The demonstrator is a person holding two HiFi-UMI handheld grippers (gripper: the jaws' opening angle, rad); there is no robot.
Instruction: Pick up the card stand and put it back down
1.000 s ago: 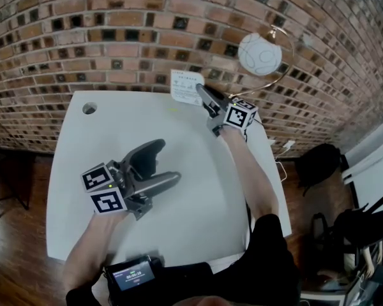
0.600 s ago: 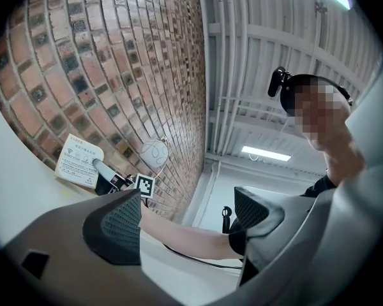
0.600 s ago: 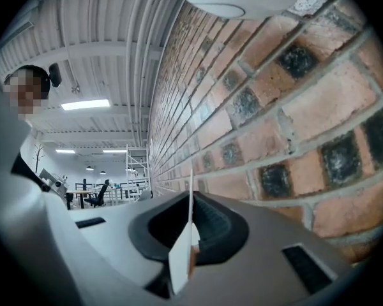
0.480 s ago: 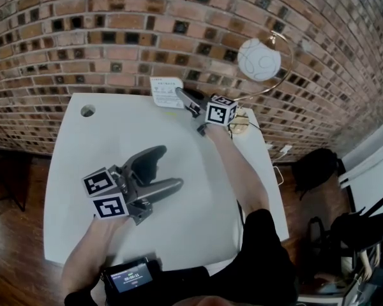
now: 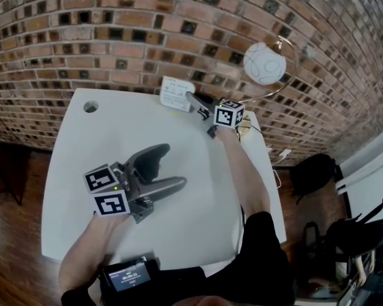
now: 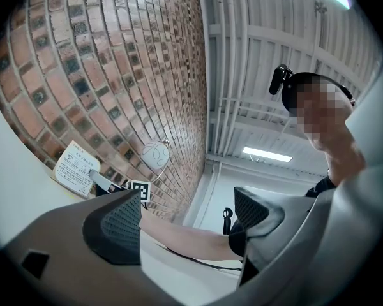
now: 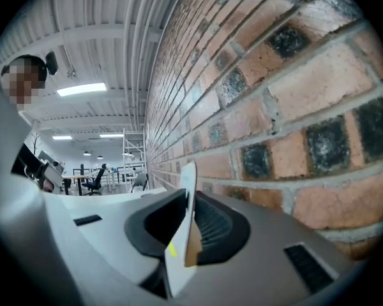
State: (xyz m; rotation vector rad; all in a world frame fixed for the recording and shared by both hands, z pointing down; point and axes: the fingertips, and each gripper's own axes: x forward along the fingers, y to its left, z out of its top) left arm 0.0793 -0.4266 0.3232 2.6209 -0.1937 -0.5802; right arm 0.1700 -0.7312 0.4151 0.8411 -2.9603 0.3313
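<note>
A brick wall (image 5: 115, 37) runs behind the white table (image 5: 198, 209) in front of you, and a lamp (image 5: 263, 63) with a round white globe stands at the table's far right corner. Your left gripper (image 5: 173, 166) lies on the near left part of the table, its jaws spread wide with nothing between them. Your right gripper (image 5: 193, 99) reaches to the table's far edge, close to the wall. Its jaws have just been opening and now stand a little apart. The card stand (image 5: 177, 94) sits upright between them at that far edge, no longer squeezed.
</note>
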